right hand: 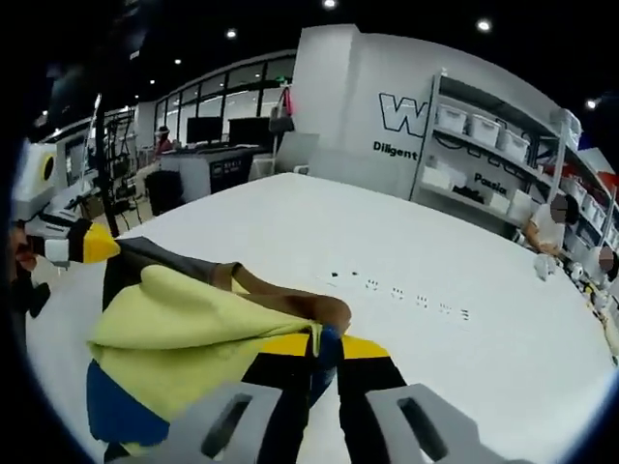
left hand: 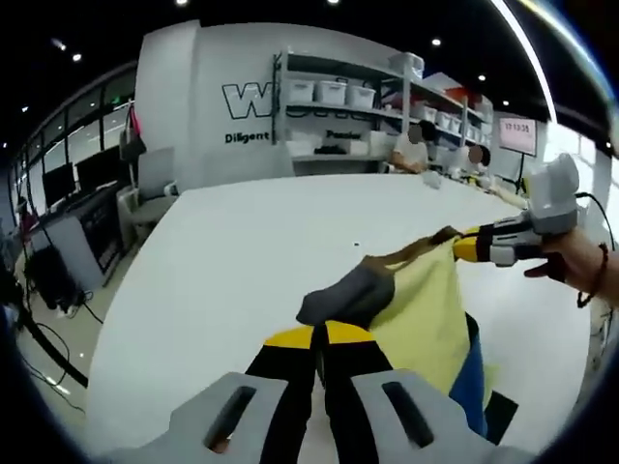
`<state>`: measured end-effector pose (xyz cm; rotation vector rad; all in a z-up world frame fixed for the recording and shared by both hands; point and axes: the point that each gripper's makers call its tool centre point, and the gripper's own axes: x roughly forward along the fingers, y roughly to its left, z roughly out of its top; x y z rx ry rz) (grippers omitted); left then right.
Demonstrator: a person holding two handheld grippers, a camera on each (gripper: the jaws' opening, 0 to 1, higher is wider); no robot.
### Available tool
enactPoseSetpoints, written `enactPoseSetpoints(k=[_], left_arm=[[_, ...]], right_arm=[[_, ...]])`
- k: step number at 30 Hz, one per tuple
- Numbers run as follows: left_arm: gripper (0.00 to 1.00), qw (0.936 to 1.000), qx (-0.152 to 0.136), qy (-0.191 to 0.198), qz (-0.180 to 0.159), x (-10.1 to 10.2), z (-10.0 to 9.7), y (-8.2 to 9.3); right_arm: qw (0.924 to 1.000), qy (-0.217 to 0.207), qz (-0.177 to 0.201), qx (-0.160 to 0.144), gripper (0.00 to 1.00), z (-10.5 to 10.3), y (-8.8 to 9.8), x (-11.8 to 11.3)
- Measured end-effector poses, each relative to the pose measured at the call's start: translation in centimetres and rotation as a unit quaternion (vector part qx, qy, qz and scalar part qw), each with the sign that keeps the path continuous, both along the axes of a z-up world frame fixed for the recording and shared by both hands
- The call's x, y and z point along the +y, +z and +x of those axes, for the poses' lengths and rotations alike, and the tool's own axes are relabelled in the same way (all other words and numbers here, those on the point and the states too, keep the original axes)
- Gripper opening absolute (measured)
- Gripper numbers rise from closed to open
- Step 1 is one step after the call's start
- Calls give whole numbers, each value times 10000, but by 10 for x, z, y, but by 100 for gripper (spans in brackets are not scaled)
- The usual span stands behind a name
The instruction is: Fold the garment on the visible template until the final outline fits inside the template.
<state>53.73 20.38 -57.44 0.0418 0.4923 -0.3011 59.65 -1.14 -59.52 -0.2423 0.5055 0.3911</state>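
Note:
A garment of pale yellow cloth (left hand: 426, 309) with blue, grey and brown parts hangs stretched between both grippers above the white table (left hand: 251, 251). My left gripper (left hand: 320, 338) is shut on its grey corner. Coming in from the right, my right gripper (left hand: 464, 247) pinches the brown edge, with a hand (left hand: 580, 266) behind it. In the right gripper view, the right gripper (right hand: 327, 348) is shut on the yellow cloth (right hand: 193, 329) where it meets the brown edge. The left gripper (right hand: 97, 247) holds the far end at the left. A blue panel (right hand: 116, 411) hangs below.
Small dark marks (right hand: 397, 290) dot the table (right hand: 435, 367) beyond the garment. Shelves with white bins (left hand: 338, 106) stand against the back wall. People (left hand: 416, 150) sit at the table's far edge. An office chair (left hand: 150, 188) and desks with monitors (right hand: 227, 145) stand off the table.

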Motion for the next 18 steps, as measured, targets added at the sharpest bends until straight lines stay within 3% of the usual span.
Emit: enactPoseSetpoints(k=[3, 7, 11, 12, 14, 15, 18], left_arm=[[0, 9996, 158, 74, 242, 5, 4, -18], [0, 9982, 524, 132, 252, 6, 3, -39], [0, 9948, 914, 311, 322, 13, 2, -61], [0, 9950, 887, 379, 272, 14, 3, -63], [2, 9945, 923, 386, 306, 14, 2, -64], [4, 9945, 895, 454, 316, 16, 2, -62], [22, 9943, 852, 540, 353, 18, -5, -55]], right_arm=[[9999, 41, -66, 97, 2, 13, -18, 7], [9993, 65, -171, 313, 2, 18, -35, 9], [9980, -237, 59, 582, 5, 20, -51, 6], [9971, -330, 232, 638, 6, 20, -52, 6], [9969, -312, 220, 688, 9, 18, -53, 4], [9966, -346, 218, 708, 11, 15, -52, 2], [9924, -613, 780, 723, 23, 2, -40, 1]])
